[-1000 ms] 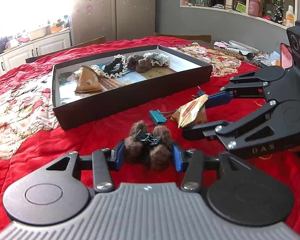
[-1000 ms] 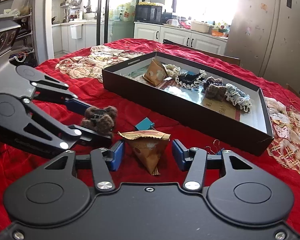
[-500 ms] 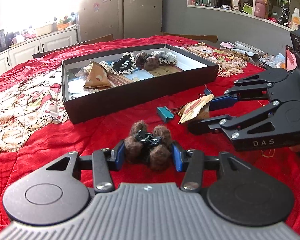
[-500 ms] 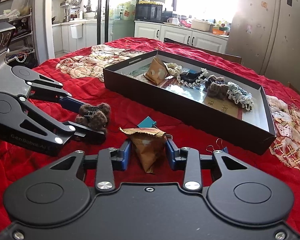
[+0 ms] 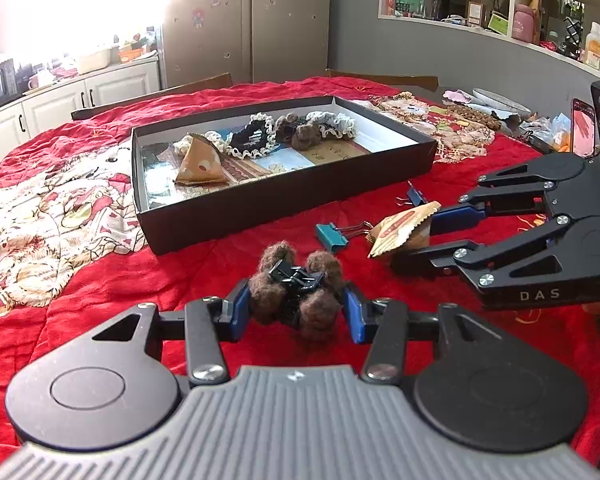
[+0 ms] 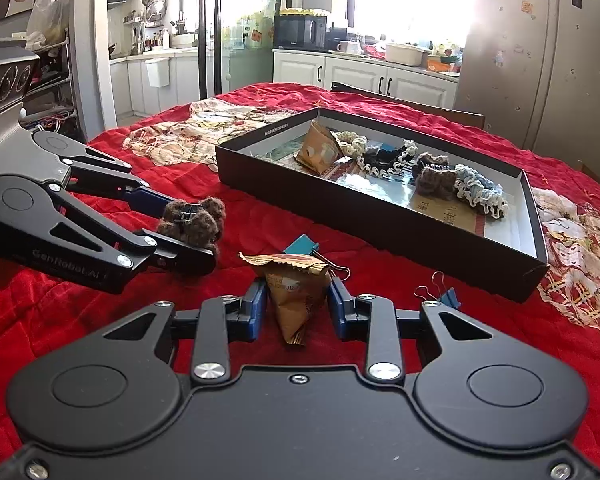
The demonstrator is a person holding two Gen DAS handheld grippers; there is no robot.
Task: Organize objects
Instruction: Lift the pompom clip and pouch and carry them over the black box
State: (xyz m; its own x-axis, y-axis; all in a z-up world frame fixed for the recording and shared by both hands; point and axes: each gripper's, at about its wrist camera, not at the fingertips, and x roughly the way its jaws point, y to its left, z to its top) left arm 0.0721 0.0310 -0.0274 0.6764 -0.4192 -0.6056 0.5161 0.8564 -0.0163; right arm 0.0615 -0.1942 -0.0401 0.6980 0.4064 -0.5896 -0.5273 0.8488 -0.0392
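Fingers of left gripper (image 5: 296,310): closed on brown fuzzy hair claw (image 5: 294,292), low centre of frame, over red quilt (image 5: 100,280). Fingers of right gripper (image 6: 298,306): just been closing, now pinching tan snack packet (image 6: 296,284). Teal binder clip (image 6: 302,246) lies just behind packet. Black box (image 6: 380,216), upper right, holds scrunchies and another packet.
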